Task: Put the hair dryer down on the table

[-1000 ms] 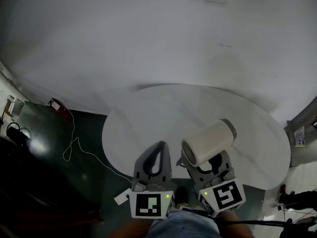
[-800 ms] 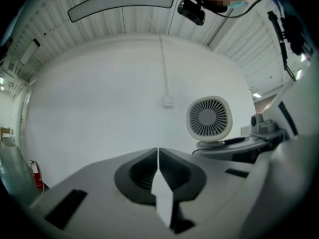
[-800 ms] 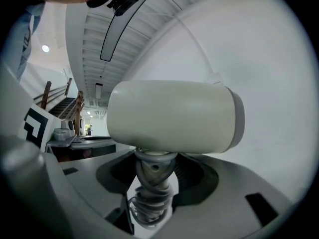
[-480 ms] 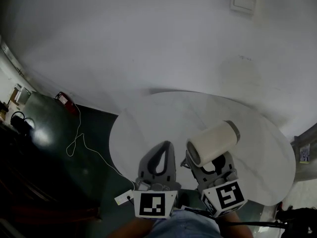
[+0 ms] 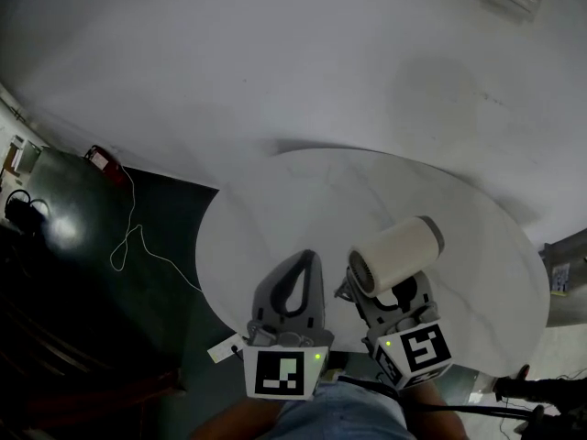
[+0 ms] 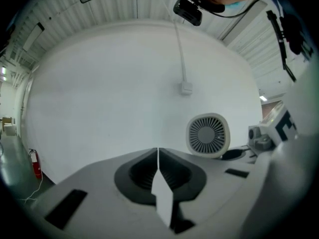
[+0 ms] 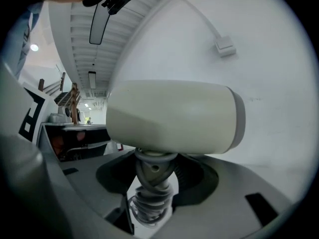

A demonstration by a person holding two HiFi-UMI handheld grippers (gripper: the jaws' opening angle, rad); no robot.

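Round white desk set close to a white wall, with the hair dryer held over its near side.
Dark green floor borders the desk's left edge; a thin white cable trails across it from a red object by the wall. At the near edge the left tool hangs with its jaws clenched together on nothing. Just beside it, the right tool grasps the hair dryer by its handle. The cream barrel lies crosswise above the jaws, over the desk's near right part. Bare desk top stretches ahead of both tools to the far edge. Black-and-white square markers top each tool's cube.
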